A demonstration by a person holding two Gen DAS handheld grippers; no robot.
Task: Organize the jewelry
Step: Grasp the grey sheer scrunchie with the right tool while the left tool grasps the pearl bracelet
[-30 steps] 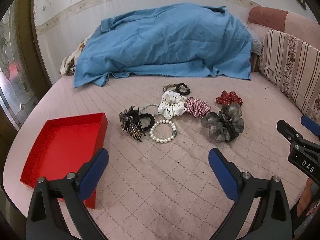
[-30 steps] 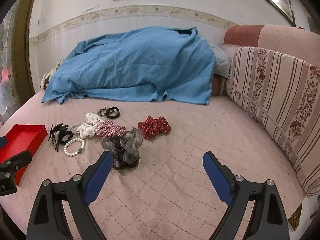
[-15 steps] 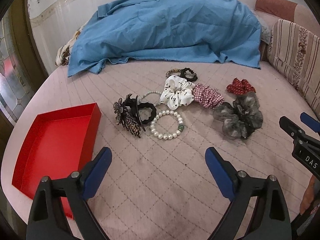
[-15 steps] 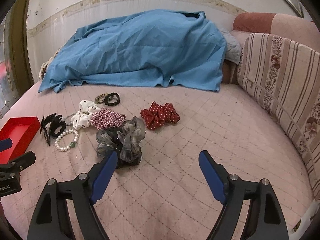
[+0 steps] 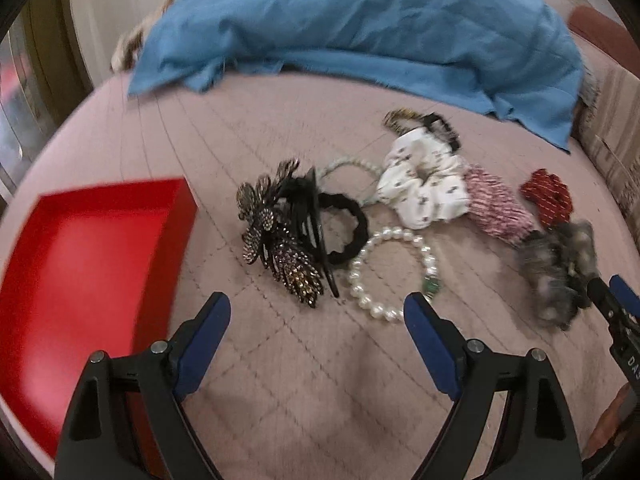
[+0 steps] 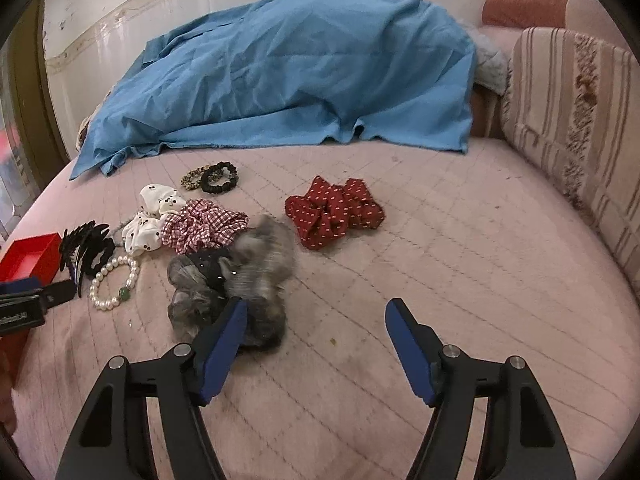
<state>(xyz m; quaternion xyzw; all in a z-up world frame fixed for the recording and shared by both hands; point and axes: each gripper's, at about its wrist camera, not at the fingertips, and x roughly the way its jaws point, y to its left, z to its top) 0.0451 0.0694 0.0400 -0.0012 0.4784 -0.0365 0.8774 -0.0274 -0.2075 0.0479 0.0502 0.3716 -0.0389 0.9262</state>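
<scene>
Jewelry lies on a pink quilted bed. A jewelled flower hair claw (image 5: pixel 282 236) lies just ahead of my open, empty left gripper (image 5: pixel 318 322), with a pearl bracelet (image 5: pixel 394 274) by its right finger. A red tray (image 5: pixel 80 268) sits to the left. A white scrunchie (image 5: pixel 426 188), checked scrunchie (image 6: pixel 206 226), red scrunchie (image 6: pixel 334 210) and grey scrunchie (image 6: pixel 236 280) lie further right. My right gripper (image 6: pixel 314 330) is open and empty; its left finger touches the grey scrunchie's near edge.
A blue sheet (image 6: pixel 288 72) covers a heap at the back of the bed. A striped sofa cushion (image 6: pixel 580 120) borders the right side. Two small hair ties (image 6: pixel 212 176) lie behind the white scrunchie. A black hair tie (image 5: pixel 344 234) lies beside the claw.
Both grippers have moved forward and down toward the items. The left one now sits close to the hair claw and bracelet; the right one has reached the grey scrunchie.
</scene>
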